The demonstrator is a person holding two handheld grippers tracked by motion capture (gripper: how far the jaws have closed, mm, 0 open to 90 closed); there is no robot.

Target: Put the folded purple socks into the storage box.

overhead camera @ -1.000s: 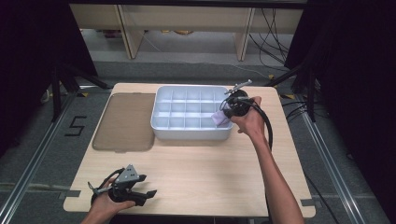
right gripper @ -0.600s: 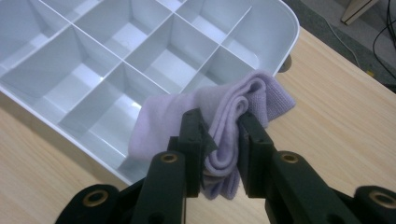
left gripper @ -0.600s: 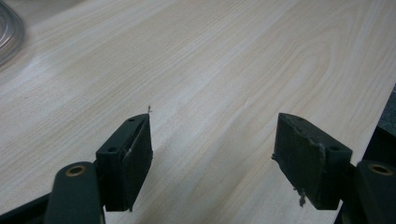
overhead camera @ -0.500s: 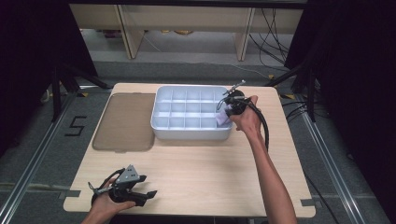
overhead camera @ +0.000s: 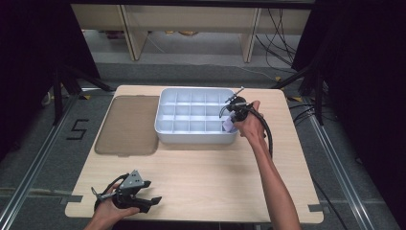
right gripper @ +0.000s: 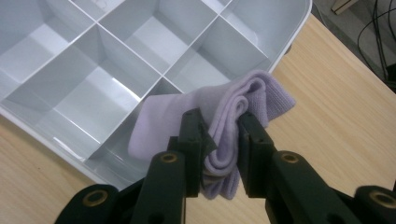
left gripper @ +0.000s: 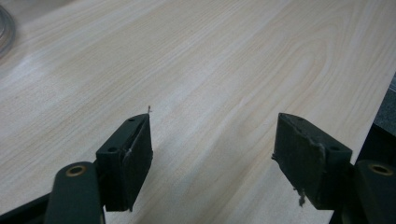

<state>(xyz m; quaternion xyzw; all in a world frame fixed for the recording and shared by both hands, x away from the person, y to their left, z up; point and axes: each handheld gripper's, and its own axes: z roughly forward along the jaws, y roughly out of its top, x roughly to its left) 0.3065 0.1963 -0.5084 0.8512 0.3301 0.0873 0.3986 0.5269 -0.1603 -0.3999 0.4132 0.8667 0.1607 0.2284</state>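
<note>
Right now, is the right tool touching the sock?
Touching. The right gripper view shows the right tool with both jaws pressed into the folded lilac sock, which bunches between them above the tray corner.

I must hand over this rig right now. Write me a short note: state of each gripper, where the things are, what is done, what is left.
Right gripper: shut on the folded lilac sock, held over the near right corner of the white divided tray.
Left gripper: open, holding nothing, low over the wooden table at its near left corner.
Flat brown lid: lies left of the tray.
Done: sock picked up and brought to the tray.
Left: probably lower the sock into the corner compartment and release it. The compartments in view look empty.
</note>
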